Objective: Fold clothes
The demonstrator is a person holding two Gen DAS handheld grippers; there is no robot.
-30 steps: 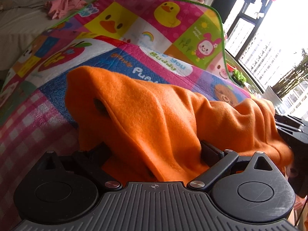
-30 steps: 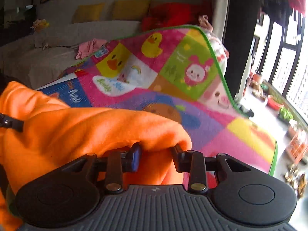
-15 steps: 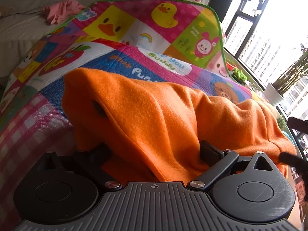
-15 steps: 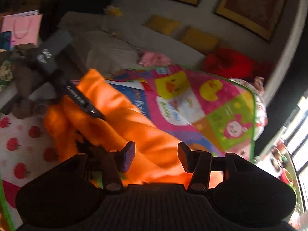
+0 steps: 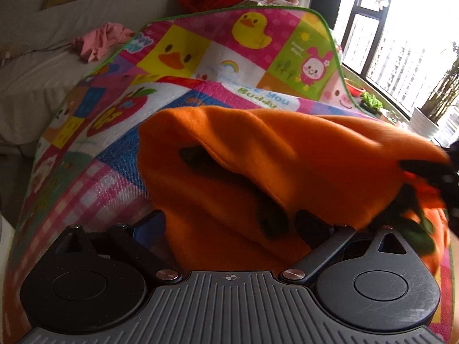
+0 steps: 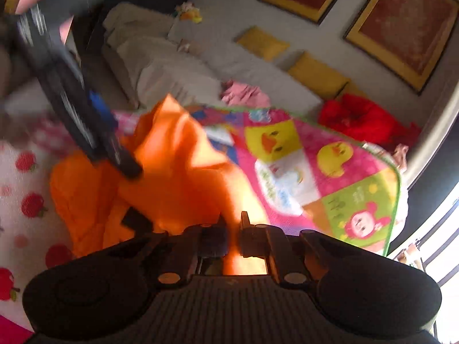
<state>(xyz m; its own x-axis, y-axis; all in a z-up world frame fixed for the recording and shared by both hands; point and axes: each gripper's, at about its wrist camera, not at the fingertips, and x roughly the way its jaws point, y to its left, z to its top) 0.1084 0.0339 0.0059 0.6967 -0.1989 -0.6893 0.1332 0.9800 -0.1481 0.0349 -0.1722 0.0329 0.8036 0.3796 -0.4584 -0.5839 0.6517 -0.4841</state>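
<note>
on the bright cartoon-patterned play mat [image 5: 120,172], my orange fleece garment [image 5: 258,154] lies bunched and unfolded; left gripper [image 5: 229,226] stands apart around it, right gripper [image 6: 233,223] clamped on its fabric.

I see a pale sofa [image 6: 183,66] with yellow cushions [image 6: 318,74], framed pictures [image 6: 401,25] above, and bright windows [image 5: 401,43] on the right.

The right hand-held gripper [image 6: 233,229] has its jaws pinched together; the left hand-held gripper [image 5: 229,223] stands wide.
</note>
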